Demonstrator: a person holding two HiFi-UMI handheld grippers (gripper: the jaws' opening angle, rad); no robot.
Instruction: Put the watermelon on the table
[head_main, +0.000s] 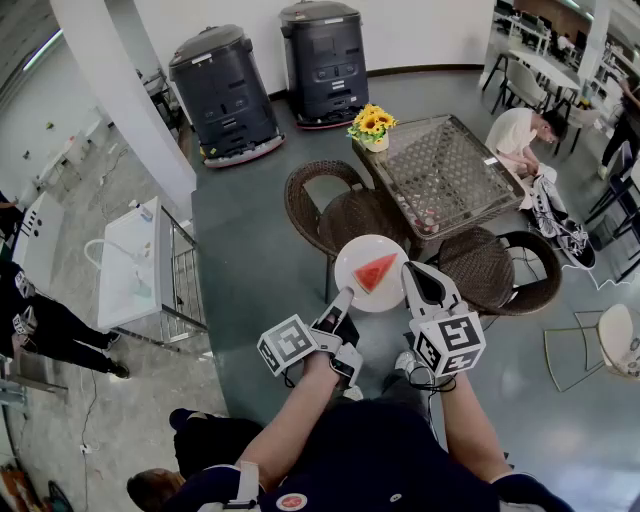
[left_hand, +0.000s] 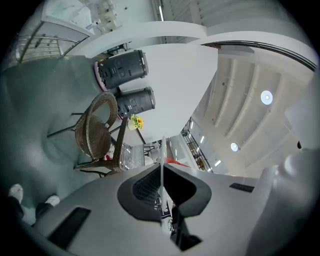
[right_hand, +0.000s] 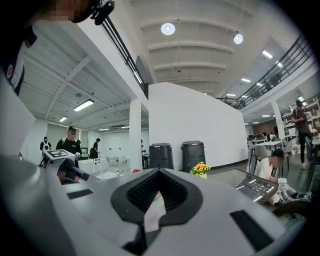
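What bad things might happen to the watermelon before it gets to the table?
1. The watermelon slice lies loose on the plate. The left gripper and right gripper pinch the plate only at its rim, so a tilt might slide the slice off.
2. A wicker chair stands between the plate and the table, so the plate might bump it.
3. The sunflower pot sits on a corner of the table and might get knocked.

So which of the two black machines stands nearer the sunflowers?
The right-hand machine, against the white wall: the sunflowers sit just in front of it. The other machine stands further left, by the pillar.
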